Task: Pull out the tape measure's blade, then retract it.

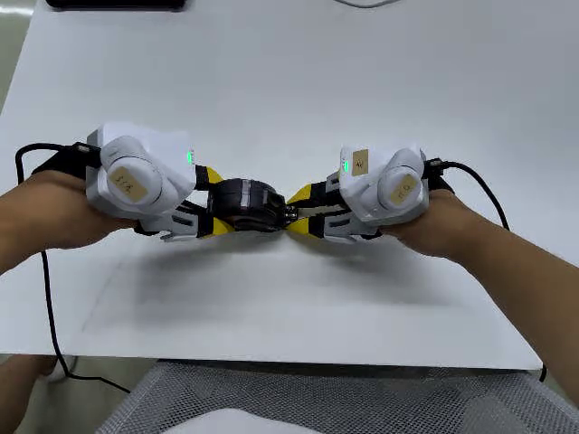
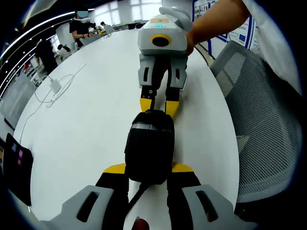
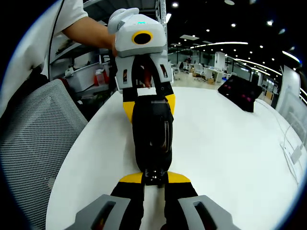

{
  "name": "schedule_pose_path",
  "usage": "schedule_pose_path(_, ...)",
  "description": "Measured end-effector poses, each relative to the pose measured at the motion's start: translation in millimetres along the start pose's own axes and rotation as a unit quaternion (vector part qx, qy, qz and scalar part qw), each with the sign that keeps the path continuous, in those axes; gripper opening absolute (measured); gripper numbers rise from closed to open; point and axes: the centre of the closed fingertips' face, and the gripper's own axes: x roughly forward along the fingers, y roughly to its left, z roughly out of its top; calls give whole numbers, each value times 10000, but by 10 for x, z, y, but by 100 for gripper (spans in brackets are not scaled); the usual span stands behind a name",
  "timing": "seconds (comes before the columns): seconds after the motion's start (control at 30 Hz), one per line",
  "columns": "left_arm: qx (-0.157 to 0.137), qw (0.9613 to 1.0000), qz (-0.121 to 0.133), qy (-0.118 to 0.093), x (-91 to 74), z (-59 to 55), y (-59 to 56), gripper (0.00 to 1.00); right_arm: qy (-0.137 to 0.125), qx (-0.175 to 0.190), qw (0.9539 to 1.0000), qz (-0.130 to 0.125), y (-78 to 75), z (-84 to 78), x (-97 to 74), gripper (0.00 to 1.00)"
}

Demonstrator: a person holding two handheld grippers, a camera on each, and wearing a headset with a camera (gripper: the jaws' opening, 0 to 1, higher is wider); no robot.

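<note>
White table (image 1: 271, 72) underneath; left tool (image 2: 148, 168) clamps tape measure (image 1: 246, 204) body; right tool (image 1: 296, 210) pinches its blade tip (image 3: 154, 175).

**Black round-cased tape measure (image 1: 246, 203) caught between your two grippers**

Your left white gripper with yellow-tipped black jaws (image 1: 217, 200) clamps the case from its left side, with one jaw beyond it and one nearer you. Your right gripper (image 1: 296, 210), of the same build, has its jaw tips pinched together at the case's right end. All of this sits low over the white rectangular table (image 1: 271, 81). A thin black cable (image 1: 45, 289) trails from your left gripper off the near edge.
</note>
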Motion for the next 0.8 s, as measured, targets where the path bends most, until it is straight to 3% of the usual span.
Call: schedule_pose_path(0.8,0,10000,-16,-24,-5,-11,0,25,69,114,9999,76,15,30,-18,10)
